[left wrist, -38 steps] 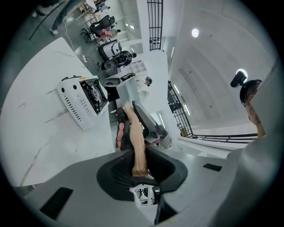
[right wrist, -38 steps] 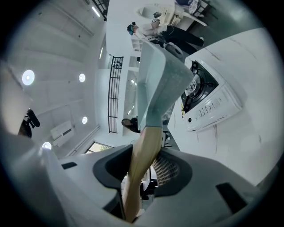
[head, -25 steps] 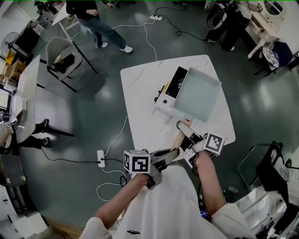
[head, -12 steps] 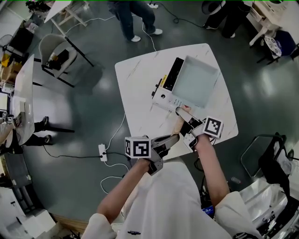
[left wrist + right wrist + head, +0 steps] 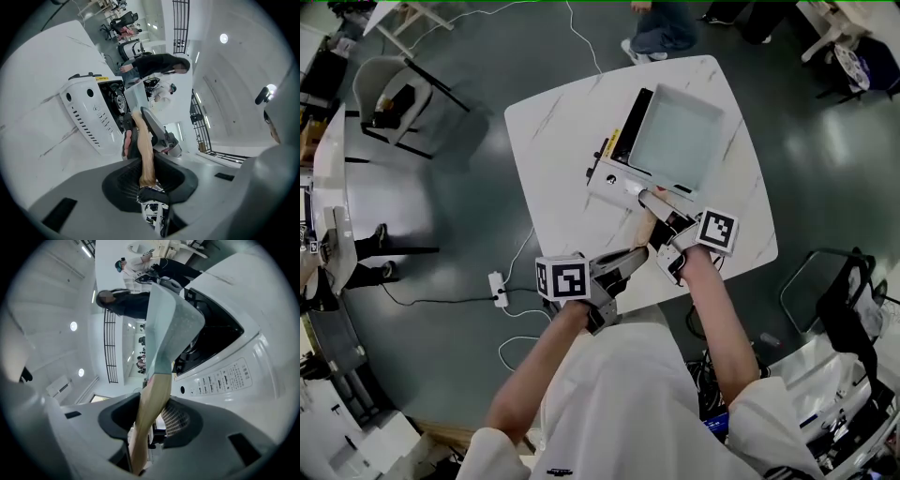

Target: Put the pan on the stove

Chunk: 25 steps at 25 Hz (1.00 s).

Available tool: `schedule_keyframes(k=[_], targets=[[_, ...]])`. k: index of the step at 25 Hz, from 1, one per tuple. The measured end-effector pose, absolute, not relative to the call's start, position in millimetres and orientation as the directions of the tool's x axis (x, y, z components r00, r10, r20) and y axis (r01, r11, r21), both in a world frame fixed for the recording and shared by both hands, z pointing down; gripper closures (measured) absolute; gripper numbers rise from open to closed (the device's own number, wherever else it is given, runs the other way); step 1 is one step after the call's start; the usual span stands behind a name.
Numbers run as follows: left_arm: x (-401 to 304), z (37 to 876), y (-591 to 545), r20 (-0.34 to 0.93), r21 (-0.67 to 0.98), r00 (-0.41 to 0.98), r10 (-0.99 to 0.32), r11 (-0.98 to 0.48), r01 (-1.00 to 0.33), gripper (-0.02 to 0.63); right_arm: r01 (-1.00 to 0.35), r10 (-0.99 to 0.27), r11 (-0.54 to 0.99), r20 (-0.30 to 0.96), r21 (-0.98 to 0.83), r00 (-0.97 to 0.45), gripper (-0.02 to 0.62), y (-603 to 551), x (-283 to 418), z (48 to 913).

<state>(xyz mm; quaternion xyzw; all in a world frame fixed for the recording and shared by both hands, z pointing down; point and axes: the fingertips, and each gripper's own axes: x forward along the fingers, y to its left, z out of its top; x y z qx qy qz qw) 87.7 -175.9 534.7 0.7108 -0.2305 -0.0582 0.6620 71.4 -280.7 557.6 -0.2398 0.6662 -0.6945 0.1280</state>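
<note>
Wooden handle (image 5: 643, 230) clamped by both left gripper (image 5: 630, 258) and right gripper (image 5: 660, 208), likely to keep the pale-green pan (image 5: 675, 131) level over the stove (image 5: 612, 180).

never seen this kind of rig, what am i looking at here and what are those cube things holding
No robot: a person holds a two-jaw gripper in each hand; the marker cubes are part of them. The top-down picture comes from a head camera; the other two from cameras riding on each gripper. On the white table sits a white stove. The left gripper and right gripper both clamp the wooden handle of a square pan, held over the stove; whether it rests there, I cannot tell.
</note>
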Motion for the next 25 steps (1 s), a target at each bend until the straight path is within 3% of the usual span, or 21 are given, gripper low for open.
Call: schedule_keyframes(k=[25], targets=[[87.6, 573.3, -199.4, 0.236, 0.969, 0.884, -0.405, 0.024, -0.247, 0.529, -0.118, -0.5, -0.146, 0.176, -0.982, -0.848, 0.457, -303.0, 72.7, 596.2]])
